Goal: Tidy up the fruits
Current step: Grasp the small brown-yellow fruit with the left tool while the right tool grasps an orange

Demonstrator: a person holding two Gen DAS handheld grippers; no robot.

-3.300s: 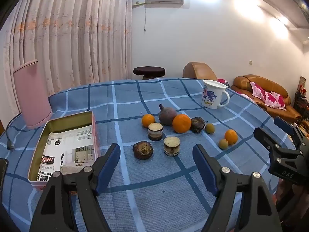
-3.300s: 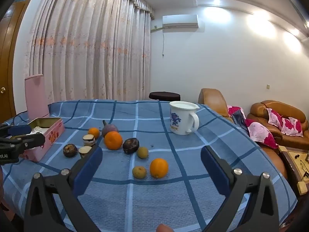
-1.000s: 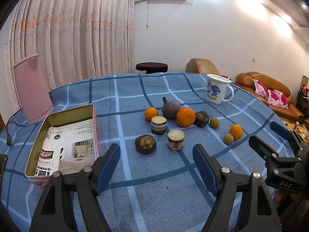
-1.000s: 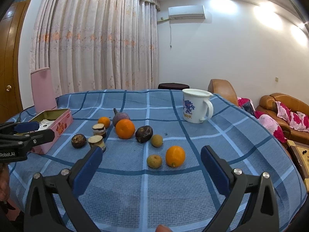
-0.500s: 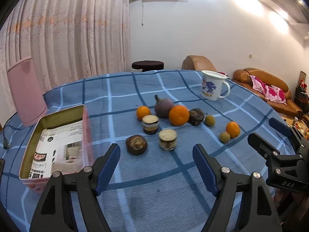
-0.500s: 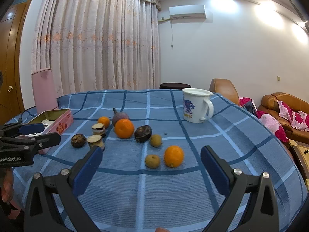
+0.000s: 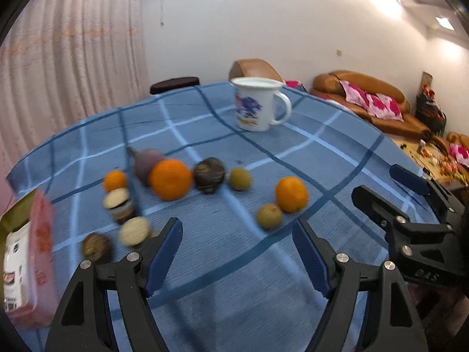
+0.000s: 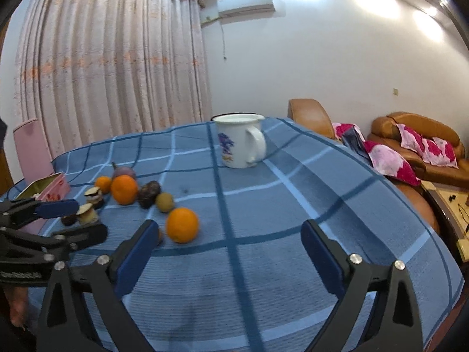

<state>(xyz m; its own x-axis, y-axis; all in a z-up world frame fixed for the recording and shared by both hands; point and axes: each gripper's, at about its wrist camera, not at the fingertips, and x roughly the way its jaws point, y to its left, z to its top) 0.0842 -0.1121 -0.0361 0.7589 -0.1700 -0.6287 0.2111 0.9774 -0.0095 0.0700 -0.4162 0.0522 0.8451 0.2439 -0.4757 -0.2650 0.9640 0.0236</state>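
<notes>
Both views have swung to the right since half a second ago: the pink box (image 7: 35, 252) now sits at the far left edge of the left camera's picture, and the fruits have slid leftward in both.

Left tongs (image 7: 234, 252) hover above the blue checked tablecloth (image 7: 234, 293) with jaws spread wide and nothing between them. Right tongs (image 8: 228, 252) hover likewise, wide open and empty, over a bare stretch of cloth.

Just beyond the left tongs lie a small yellowish fruit (image 7: 269, 216) and, touching or nearly touching it, an orange (image 7: 292, 194). Further back runs a row: a second small yellowish fruit (image 7: 240, 179), a dark round fruit (image 7: 209, 174), a large orange (image 7: 170, 179) and a purplish fruit with a stem (image 7: 146, 160) behind it, then a small orange (image 7: 115, 180). Nearer the left finger are two cut, pale-topped pieces (image 7: 117, 202) (image 7: 134, 234) and a brown wrinkled fruit (image 7: 96, 248), all blurred.

From the right camera, the nearest orange lies just beyond the left finger, with the rest of the fruits further left. A white mug (image 8: 239, 140) with a blue print stands upright, well behind the fruits. Past the table are a curtain (image 8: 111, 58), an air conditioner (image 8: 246, 1) high on the wall, and a brown sofa (image 8: 422, 135) with pink cushions.
</notes>
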